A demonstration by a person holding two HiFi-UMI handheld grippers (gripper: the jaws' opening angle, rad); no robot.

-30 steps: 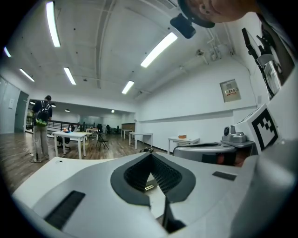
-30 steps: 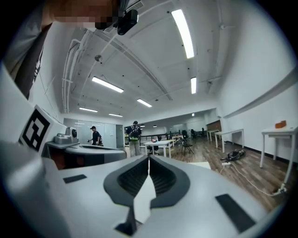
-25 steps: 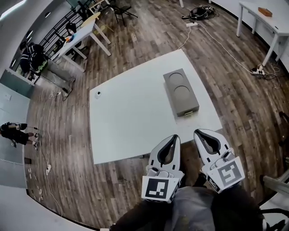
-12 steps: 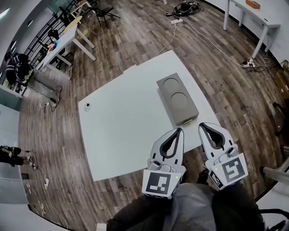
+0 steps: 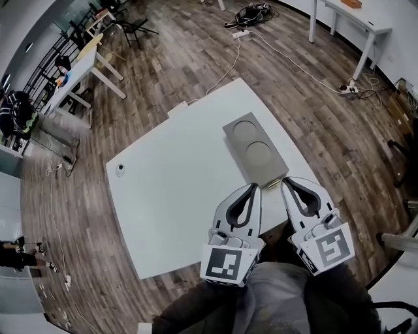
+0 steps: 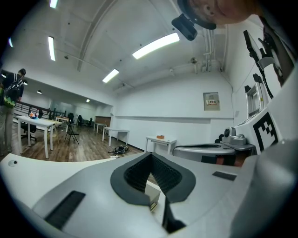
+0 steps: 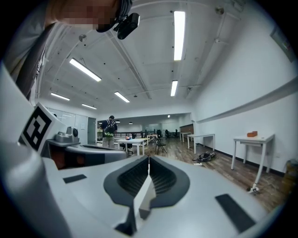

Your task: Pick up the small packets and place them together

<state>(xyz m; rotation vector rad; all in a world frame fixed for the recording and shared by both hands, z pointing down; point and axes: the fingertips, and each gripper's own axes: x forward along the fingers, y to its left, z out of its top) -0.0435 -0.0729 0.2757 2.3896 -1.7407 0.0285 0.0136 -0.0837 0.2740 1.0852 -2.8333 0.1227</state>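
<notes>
No small packet shows clearly; a tiny white object (image 5: 119, 168) that I cannot identify lies near the left edge of the white table (image 5: 176, 182). A grey box (image 5: 255, 147) with two round recesses lies on the table's right part. My left gripper (image 5: 254, 188) (image 6: 150, 154) is shut and empty, with its tips over the table's near edge, just short of the box's near end. Beside it, my right gripper (image 5: 285, 182) (image 7: 148, 158) is shut too, with nothing between its pads. Both point nearly level across the table.
Wooden floor surrounds the table, with cables (image 5: 287, 62) running across it at the back. More white tables (image 5: 346, 19) and chairs (image 5: 134, 26) stand farther off. A person (image 5: 16, 111) stands at the far left. My legs are below the grippers.
Both grippers have moved forward, from in front of the table's near edge to over it, close to the grey box. The jaws stay shut.
</notes>
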